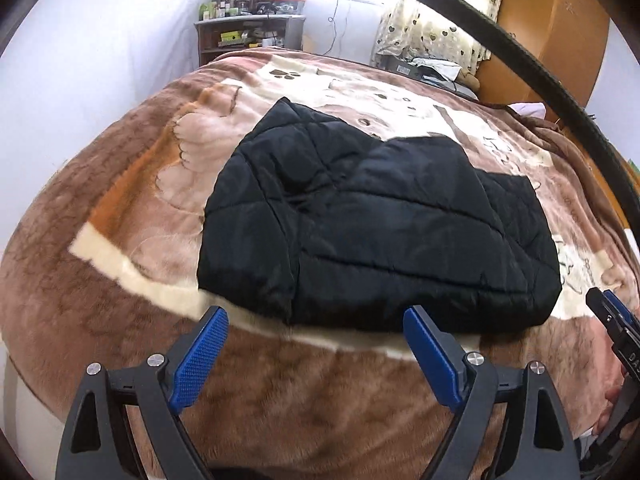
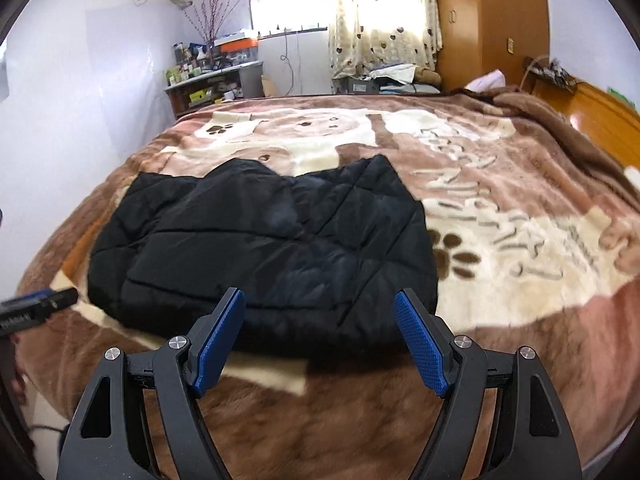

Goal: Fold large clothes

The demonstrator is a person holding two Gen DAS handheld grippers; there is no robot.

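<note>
Bed: covered by a plush brown-and-cream paw-print blanket (image 1: 120, 248).
Garment: a black quilted padded jacket (image 1: 380, 232), folded into a compact block, is laid mid-blanket (nothing touches it).
Left gripper (image 1: 316, 344): jaws spread wide, nothing held.
Right gripper (image 2: 320, 328): likewise spread, nothing held, poised above the jacket's near edge.

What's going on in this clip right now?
A person holds a two-finger gripper in each hand over a bed. A black quilted jacket lies folded into a compact bundle on the brown plush blanket. The left gripper and right gripper are both open and empty, held clear of the jacket's near edge.
</note>
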